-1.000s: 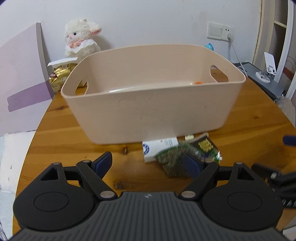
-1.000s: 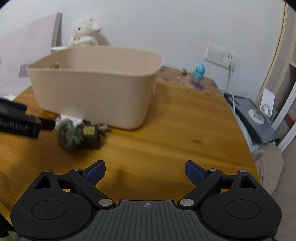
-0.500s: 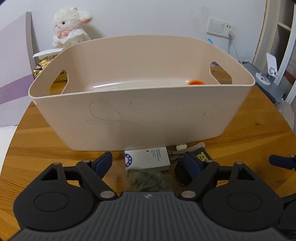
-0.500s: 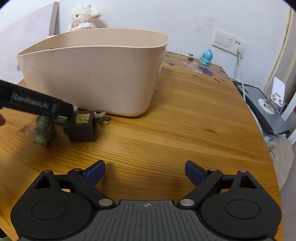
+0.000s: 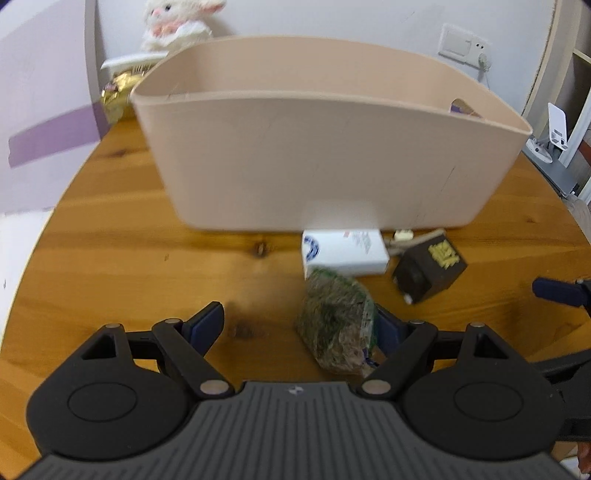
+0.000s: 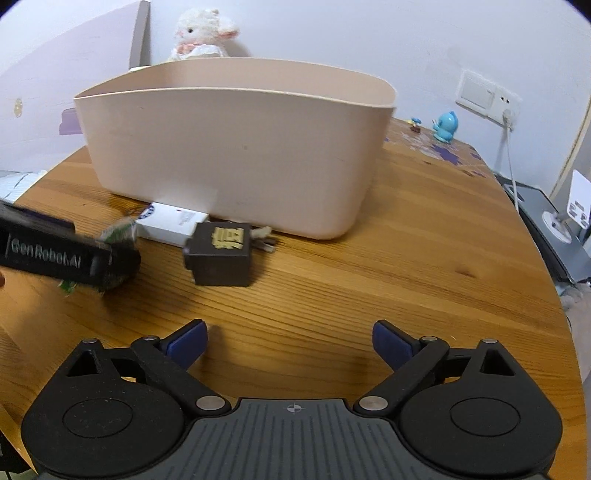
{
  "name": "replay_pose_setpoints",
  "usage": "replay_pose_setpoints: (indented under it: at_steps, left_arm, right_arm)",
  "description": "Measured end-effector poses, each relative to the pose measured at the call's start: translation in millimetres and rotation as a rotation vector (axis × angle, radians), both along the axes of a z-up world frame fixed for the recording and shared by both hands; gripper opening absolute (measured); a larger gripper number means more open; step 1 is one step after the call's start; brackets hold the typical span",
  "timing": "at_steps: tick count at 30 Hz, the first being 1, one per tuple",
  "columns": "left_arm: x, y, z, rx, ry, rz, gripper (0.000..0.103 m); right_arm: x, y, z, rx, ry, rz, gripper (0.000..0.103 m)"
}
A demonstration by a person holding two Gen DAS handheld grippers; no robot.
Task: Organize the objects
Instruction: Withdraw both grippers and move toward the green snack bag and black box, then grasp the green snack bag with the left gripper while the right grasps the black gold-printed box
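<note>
left gripper (image 5: 299, 325) jaws apart, green packet (image 5: 338, 326) against right finger; right gripper (image 6: 290, 341) apart, empty, near dark box (image 6: 219, 254)

- The tub (image 5: 325, 147) stands on the round table (image 5: 110, 258), toward the table's far side.
- A plush toy (image 5: 177, 22) sits behind the tub, at its far left corner, against the wall.
- A flat box (image 5: 343, 251) lies on the table directly before the tub's front wall, touching or almost touching it.
- A cube (image 5: 428, 269) lies just right of the flat box, a little nearer to the camera.
- A small bundle (image 5: 336, 325) lies before the flat box, between the fingers of the left gripper (image 5: 299, 325), close to the right finger.
- The right gripper (image 6: 290, 343) is above bare table, right of the cube and nearer than it.
- A small figure (image 6: 445, 125) stands on the table right of and behind the tub, near the wall.
</note>
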State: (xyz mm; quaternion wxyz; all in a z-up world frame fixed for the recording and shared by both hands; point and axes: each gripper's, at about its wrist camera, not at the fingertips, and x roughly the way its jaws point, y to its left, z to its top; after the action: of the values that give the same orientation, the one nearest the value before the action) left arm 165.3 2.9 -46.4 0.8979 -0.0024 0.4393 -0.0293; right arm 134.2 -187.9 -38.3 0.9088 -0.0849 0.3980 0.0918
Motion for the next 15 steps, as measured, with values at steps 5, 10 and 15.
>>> replay_pose_setpoints:
  at_steps: [5, 10, 15]
  left_arm:
    - [-5, 8, -8, 0.001, -0.010, 0.009, 0.077]
    - [-3, 10, -8, 0.034, -0.037, -0.029, 0.064]
    - [5, 15, -7, 0.031, -0.049, -0.052, 0.044]
  right_arm:
    - [5, 9, 1, 0.001, -0.021, 0.012, 0.101]
    - [13, 20, -2, 0.004, -0.040, 0.029, 0.101]
    - [26, 30, -7, 0.014, -0.050, 0.039, 0.097]
